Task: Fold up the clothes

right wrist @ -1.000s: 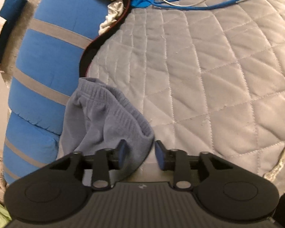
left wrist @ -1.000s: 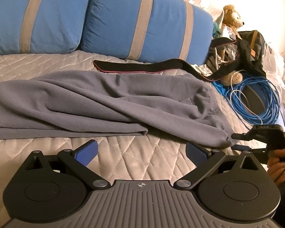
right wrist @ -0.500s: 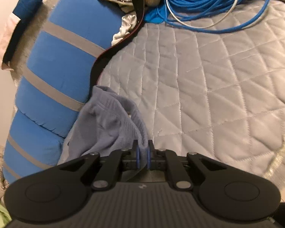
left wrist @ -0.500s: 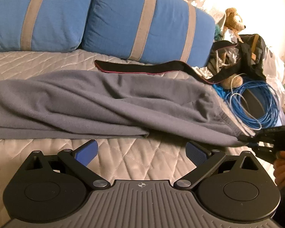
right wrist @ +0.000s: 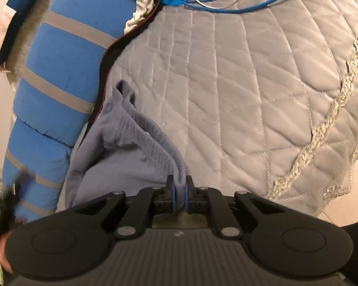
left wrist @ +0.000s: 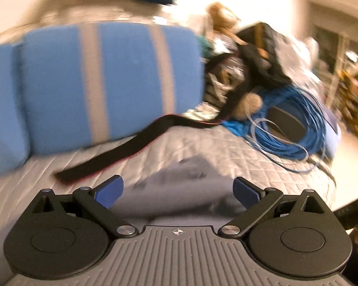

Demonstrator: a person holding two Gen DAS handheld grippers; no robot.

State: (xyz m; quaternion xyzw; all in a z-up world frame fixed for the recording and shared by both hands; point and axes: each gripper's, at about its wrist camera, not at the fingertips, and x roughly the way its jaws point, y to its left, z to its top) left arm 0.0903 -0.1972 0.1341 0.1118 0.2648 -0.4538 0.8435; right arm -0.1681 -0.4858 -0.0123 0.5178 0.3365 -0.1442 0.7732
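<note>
We are in a lived-in bedroom at home: a bed under a grey quilted bedspread, two blue cushions with grey stripes at 10 o'clock, a teddy bear and a black bag at 1 o'clock, a coil of blue cable at 2 o'clock, cluttered shelves beyond.

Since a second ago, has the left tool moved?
Yes. The left tool has swung right and forward: the blue pillow now sits left of centre, the blue cable coil nearer, and grey garment lies between its open fingers.
</note>
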